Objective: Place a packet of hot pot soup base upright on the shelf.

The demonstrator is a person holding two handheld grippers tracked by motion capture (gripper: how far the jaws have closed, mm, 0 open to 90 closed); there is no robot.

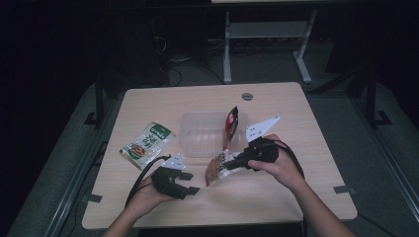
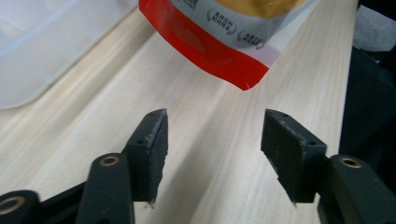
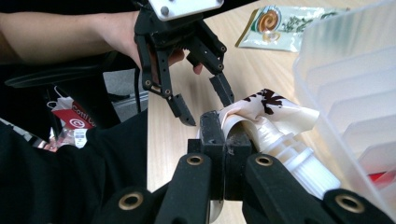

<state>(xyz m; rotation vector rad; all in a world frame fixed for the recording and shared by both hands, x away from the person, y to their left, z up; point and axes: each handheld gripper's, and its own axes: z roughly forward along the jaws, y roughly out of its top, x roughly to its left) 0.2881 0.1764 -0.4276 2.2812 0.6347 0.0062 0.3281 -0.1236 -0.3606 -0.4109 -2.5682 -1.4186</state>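
Gripping spouted pouch (image 3: 261,112), label print illegible

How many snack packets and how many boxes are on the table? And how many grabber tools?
Food pouches: 3, namely the green packet, the dark red pouch in the tub, and the spouted pouch in the right gripper.
Clear plastic tubs: 1
Grippers: 2, counting the left gripper.
Total: 6
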